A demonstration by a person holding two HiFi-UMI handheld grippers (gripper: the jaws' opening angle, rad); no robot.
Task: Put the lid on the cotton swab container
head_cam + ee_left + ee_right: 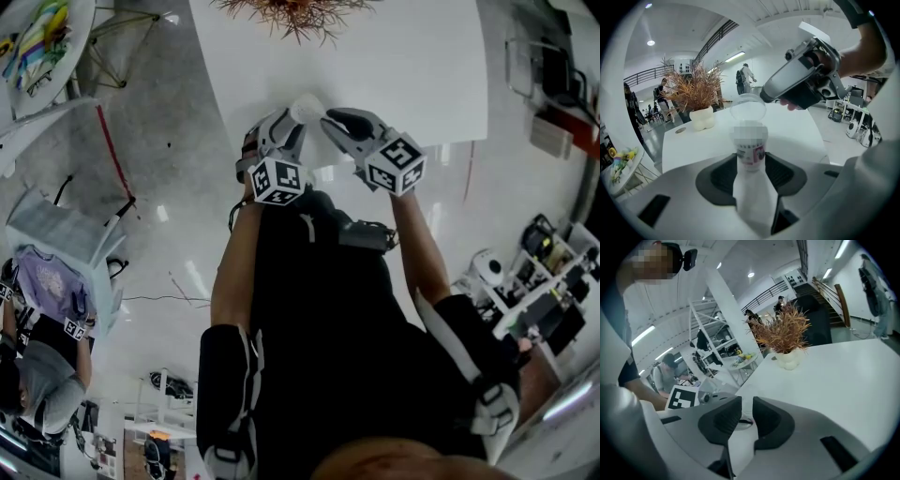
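Currently both grippers are held up together over the near edge of the white bench [403, 66], tips almost meeting.

Left gripper [751, 165]: jaws stand wide and are clamped on the cotton swab container [751, 152]. The container is upright between the dark pads, with its pink-and-white label facing the camera. It is lifted off the bench, not resting on it.

Right gripper [746, 416]: jaws are narrow, pinched on a thin clear edge, the rim of the lid [743, 423]. In the left gripper view this gripper [765, 97] comes in from the upper right, its tip at the lid's edge.

The lid [747, 108] is a clear round disc. It is tilted so its face shows, and it sits directly above the container's mouth and very close to it. I cannot tell whether the two are touching. It is not seated.

In the head view the left gripper [287, 122] and right gripper [328, 120] flank a pale shape, the container and lid, too small to separate there.

Further back on the bench is a dried brown plant [696, 91] in a white pot [703, 118], well apart from the grippers. A small round disc [680, 130] lies near the pot.

People stand in the hall behind.
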